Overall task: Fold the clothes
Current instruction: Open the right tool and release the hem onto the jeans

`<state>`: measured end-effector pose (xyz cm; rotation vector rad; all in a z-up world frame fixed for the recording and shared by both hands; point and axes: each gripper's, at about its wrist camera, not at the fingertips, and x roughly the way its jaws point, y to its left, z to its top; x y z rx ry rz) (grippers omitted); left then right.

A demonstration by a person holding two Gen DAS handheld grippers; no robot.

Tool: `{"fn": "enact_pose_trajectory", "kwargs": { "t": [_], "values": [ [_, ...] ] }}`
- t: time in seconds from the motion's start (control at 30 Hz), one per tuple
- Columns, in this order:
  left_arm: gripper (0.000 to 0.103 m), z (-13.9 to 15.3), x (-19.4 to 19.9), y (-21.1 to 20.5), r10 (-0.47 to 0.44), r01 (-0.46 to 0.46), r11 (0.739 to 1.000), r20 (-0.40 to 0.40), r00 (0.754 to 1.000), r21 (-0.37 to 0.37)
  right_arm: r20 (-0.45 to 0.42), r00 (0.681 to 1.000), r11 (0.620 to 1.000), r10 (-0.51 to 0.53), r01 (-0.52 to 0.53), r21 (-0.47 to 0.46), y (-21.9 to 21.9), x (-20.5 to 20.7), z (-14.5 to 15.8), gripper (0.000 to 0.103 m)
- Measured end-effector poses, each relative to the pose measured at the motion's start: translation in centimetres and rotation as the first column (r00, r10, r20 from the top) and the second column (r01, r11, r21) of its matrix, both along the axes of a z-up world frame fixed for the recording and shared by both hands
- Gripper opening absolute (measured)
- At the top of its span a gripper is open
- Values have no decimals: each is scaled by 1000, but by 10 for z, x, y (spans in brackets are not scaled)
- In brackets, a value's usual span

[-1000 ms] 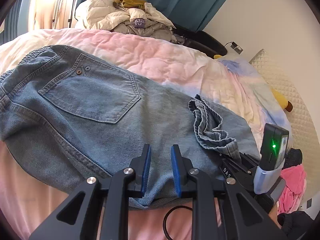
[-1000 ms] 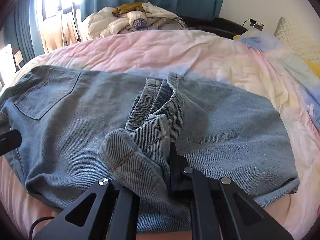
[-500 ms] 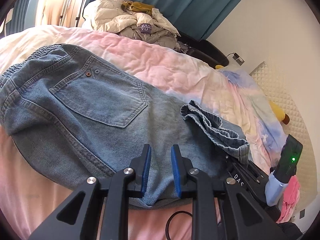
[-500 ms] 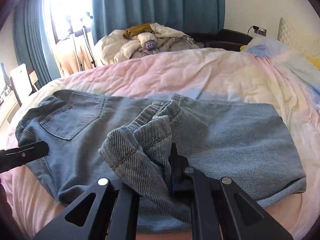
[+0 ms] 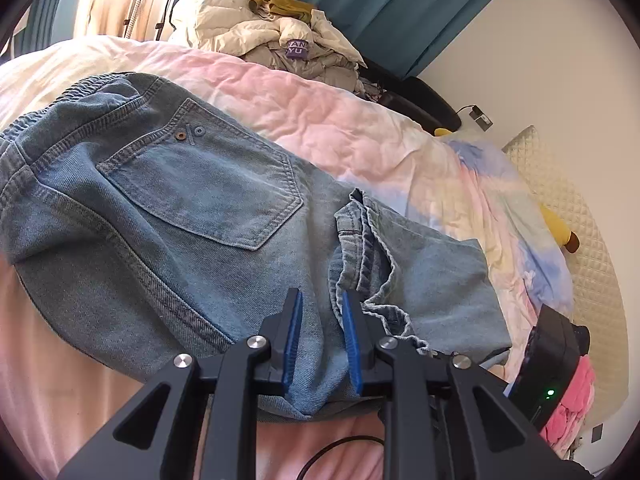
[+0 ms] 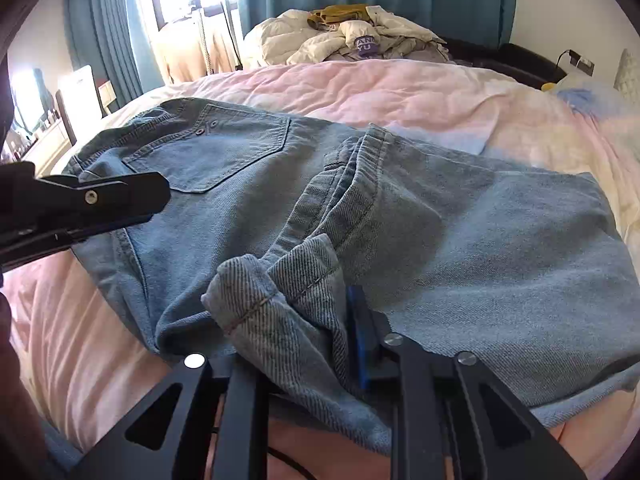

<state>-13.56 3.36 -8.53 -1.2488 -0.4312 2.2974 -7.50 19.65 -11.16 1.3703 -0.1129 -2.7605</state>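
Purple tag on piled bedding reads "YU".

Left gripper jaws slightly apart, empty; right gripper jaws opening around cloth

Both wrist views overlook jeans, close.
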Motion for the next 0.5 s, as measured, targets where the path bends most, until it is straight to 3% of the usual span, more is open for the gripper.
{"fn": "enact_pose_trajectory", "kwargs": {
  "t": [0.07,0.27,0.4,0.5],
  "values": [
    [21,-2,-1,1,-1,1,1000,4,1000,-9,14,1000,999,18,-17,-41,1,4,6,40],
    [21,-6,-1,9,-20,20,999,6,1000,-42,0,999,967,38,-37,-254,24,28,40,43],
    [21,-8,0,20,-40,40,996,2,999,-81,-39,999,934,-25,9,-358,49,32,55,44],
    [21,-10,2,27,-52,50,992,-9,999,-116,-36,997,931,-63,46,-363,60,19,52,44]
  ]
}}
